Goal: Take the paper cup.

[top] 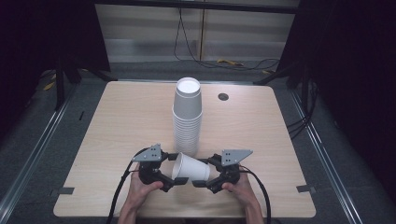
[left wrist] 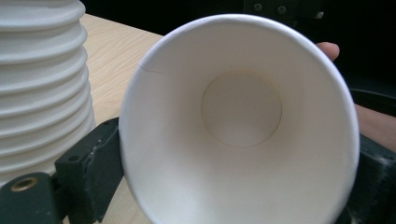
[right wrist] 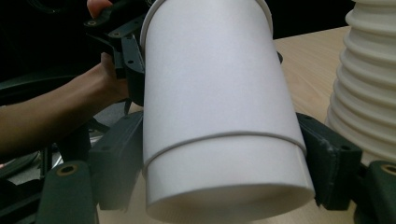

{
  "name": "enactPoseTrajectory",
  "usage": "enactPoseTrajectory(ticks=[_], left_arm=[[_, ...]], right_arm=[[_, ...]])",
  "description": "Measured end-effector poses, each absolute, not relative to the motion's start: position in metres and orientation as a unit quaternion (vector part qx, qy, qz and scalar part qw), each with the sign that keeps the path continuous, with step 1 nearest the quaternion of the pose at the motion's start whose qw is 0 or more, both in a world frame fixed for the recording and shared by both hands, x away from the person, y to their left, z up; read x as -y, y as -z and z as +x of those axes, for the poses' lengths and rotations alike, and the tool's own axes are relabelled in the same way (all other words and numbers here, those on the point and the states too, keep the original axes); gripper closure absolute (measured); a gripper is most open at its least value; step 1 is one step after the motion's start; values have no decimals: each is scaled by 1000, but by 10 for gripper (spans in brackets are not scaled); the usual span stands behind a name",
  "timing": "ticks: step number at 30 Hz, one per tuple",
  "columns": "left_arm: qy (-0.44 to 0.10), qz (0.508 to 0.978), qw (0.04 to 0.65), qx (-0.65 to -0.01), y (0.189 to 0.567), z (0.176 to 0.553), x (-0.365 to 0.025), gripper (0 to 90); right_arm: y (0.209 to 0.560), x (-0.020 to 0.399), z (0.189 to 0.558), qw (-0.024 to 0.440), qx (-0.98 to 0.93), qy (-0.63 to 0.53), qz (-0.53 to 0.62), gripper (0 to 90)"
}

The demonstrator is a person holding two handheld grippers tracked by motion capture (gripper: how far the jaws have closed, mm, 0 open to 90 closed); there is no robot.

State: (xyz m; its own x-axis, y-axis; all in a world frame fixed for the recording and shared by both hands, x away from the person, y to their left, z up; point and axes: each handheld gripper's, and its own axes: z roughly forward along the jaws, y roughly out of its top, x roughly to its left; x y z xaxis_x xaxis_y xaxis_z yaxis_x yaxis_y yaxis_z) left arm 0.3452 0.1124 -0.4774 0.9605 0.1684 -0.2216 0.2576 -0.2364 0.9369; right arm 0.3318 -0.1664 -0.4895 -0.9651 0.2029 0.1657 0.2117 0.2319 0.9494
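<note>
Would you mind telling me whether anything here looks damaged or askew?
Nothing looks damaged. The stack of cups stands upright on the table; the loose cup lies sideways because both grippers hold it.

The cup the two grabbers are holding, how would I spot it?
Find the tall stack of white cups in the middle of the table. Just in front, one white cup lies sideways between the left gripper and right gripper, apart from the stack.

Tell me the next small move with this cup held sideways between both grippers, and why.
Probably pull the grippers gently apart. The right gripper clamps what looks like an inner cup's base, while the left gripper holds the outer paper cup near its rim, so two nested cups seem to need separating, near the cup stack.
</note>
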Motion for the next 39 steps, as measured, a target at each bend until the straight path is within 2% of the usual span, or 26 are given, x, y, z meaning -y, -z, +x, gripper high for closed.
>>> enactPoseTrajectory(ticks=[11,19,22,39], left_arm=[[17,792,595,-135,474,342,-112,102],[1,797,588,-137,467,340,-115,108],[-7,798,585,-145,465,340,-118,108],[-36,794,584,-166,454,339,-140,107]], right_arm=[[488,166,333,14,794,592,-137,216],[488,167,332,4,789,593,-163,181],[487,168,331,-4,788,591,-170,142],[492,178,316,-103,761,595,-239,128]])
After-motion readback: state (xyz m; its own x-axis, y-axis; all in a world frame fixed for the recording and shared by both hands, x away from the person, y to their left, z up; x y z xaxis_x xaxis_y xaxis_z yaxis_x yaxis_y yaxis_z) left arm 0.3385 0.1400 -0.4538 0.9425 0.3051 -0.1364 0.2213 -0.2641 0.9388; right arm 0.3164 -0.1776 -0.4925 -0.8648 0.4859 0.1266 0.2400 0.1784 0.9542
